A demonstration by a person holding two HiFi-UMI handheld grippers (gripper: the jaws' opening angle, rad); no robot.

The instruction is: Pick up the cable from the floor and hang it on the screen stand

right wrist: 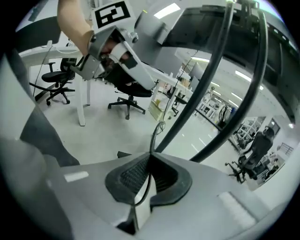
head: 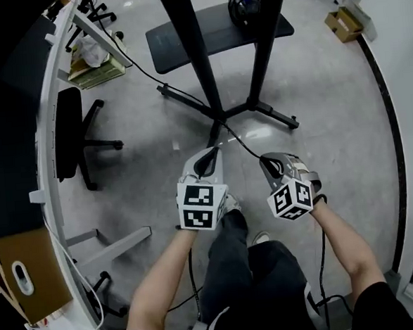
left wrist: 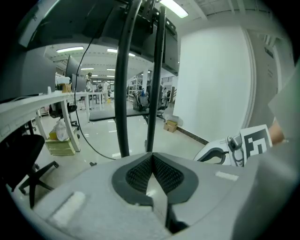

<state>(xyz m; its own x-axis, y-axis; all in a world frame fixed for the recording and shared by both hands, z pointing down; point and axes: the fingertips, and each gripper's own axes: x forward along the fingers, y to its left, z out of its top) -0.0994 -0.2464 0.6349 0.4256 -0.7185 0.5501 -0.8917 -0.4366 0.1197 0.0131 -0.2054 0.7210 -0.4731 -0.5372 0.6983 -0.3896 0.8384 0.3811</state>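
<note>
The black cable (head: 242, 145) runs across the grey floor from the far left, past the stand's foot, and rises into my right gripper (head: 265, 159). That gripper is shut on it: in the right gripper view the cable (right wrist: 153, 136) comes out from between the pads and curves upward. My left gripper (head: 209, 154) is held up beside it. Its pads (left wrist: 140, 174) are pressed together, and no cable shows between them. The screen stand (head: 201, 62) has two black poles on a spread-legged base (head: 270, 112) just ahead of both grippers, and the poles (left wrist: 123, 93) fill the left gripper view.
A black office chair (head: 69, 134) and a white desk edge (head: 46, 115) lie to the left. A dark floor mat (head: 214, 27) with a coiled bundle (head: 242, 3) is behind the stand. A cardboard box (head: 344, 24) sits far right. My legs are below the grippers.
</note>
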